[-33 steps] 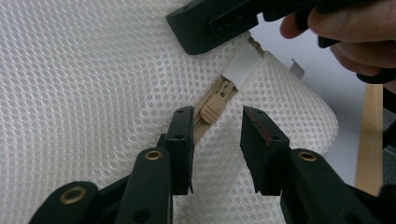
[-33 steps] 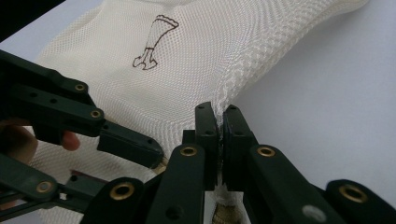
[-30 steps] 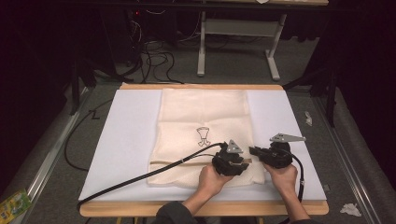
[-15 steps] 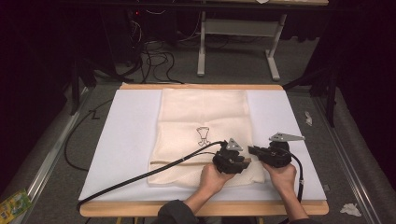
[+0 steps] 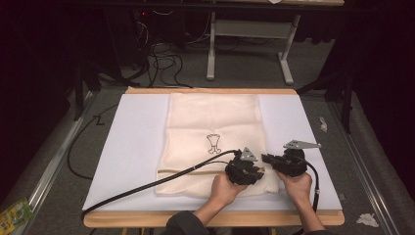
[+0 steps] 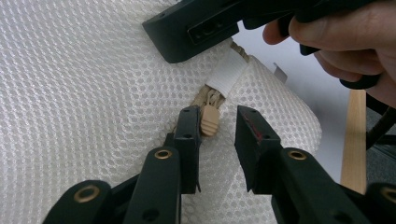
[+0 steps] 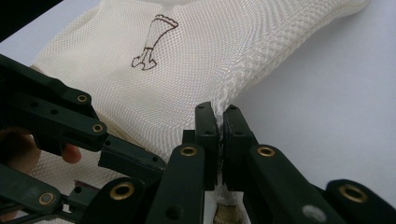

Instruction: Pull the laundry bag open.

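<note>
White sheet [image 5: 132, 147] covers the wooden table [image 5: 210, 91], dark floor with cables behind. Cream mesh laundry bag [image 5: 213, 122] lies flat on the sheet, small dark logo [image 5: 214, 143] near its middle, zipper end at the near right corner by both hands. Right gripper [image 7: 219, 122] is clamped tight on the bag's edge seam, mesh pinched between the pads (in the left gripper view its black jaw sits just above the white end tab [image 6: 227, 74]). Left gripper [image 6: 217, 127] has jaws apart and has just been closing in; the tan zipper pull [image 6: 209, 120] sits between them, against one pad, other pad clear, not pinched.
</note>
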